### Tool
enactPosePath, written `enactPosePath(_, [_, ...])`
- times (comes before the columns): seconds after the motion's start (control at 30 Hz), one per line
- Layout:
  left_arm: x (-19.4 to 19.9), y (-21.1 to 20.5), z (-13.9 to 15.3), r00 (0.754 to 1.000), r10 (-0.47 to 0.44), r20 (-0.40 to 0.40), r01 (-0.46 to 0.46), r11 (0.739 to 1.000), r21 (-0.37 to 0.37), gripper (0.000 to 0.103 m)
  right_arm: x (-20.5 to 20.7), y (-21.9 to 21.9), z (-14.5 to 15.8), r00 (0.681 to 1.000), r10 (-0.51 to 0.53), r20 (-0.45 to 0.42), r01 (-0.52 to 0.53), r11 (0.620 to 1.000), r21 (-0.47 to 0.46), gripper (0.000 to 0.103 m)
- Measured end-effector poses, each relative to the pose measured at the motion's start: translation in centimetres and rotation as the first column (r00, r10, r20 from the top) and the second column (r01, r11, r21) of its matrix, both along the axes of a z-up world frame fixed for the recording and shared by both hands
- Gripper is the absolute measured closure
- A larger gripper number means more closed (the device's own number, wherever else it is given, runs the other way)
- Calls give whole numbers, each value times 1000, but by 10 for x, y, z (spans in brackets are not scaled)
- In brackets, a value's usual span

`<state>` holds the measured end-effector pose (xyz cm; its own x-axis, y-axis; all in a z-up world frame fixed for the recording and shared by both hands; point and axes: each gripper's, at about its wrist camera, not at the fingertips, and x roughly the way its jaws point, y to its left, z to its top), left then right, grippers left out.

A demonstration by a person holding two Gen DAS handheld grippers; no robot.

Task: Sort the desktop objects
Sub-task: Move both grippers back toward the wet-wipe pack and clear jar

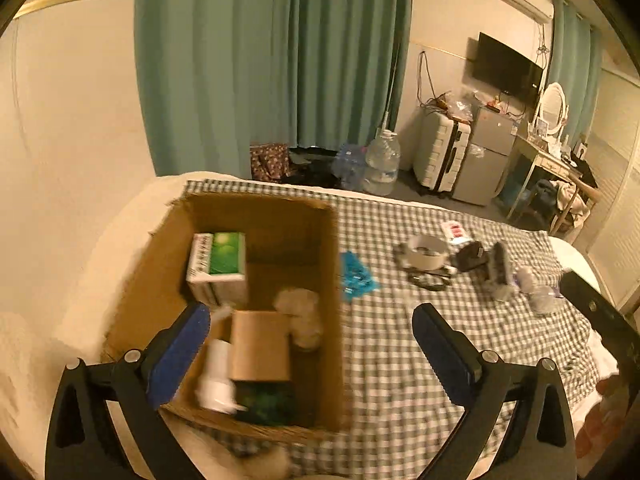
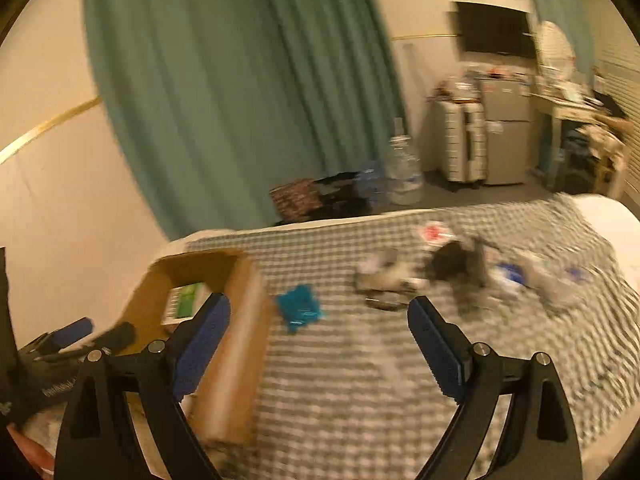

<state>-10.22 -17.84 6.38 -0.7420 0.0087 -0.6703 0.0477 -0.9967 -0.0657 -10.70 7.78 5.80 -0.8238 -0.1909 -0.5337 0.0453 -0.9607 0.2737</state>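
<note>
Your left gripper point(image 1: 310, 316) hangs spread and empty over the cardboard box point(image 1: 256, 216); your right gripper point(image 2: 318, 310) is likewise released; the blue packet point(image 2: 299, 309) lies on the checked cloth point(image 2: 360, 380) just ahead, beside the box.

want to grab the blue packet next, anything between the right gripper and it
Nothing visible blocks it. The right gripper is open and empty, and the blue packet lies ahead on bare checked cloth. The cardboard box wall sits just left of the packet, close beside the left finger.
</note>
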Motion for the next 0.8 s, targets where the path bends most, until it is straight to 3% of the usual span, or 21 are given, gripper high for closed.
enactPosePath(0.2, [8,88,-20,995,-78,56,78,997,8,0,36,96,-17,988,-156,4,155,986,53,10])
enactPosePath(0.47, [4,188,-58,986,-145,81,148,989,-30,0,42,201,-68,935,-352,39,349,935,70,8])
enactPosePath(0.57, [-12,222,-75,981,-170,92,175,983,-50,0,32,226,-89,927,-374,17,372,925,73,5])
enactPosePath(0.67, [-39,253,-96,974,-187,125,193,980,-39,0,9,241,-104,931,-361,50,356,930,86,5])
enactPosePath(0.8, [-82,284,-125,967,-183,175,188,982,-12,0,-34,249,-122,942,-332,52,317,929,194,5])
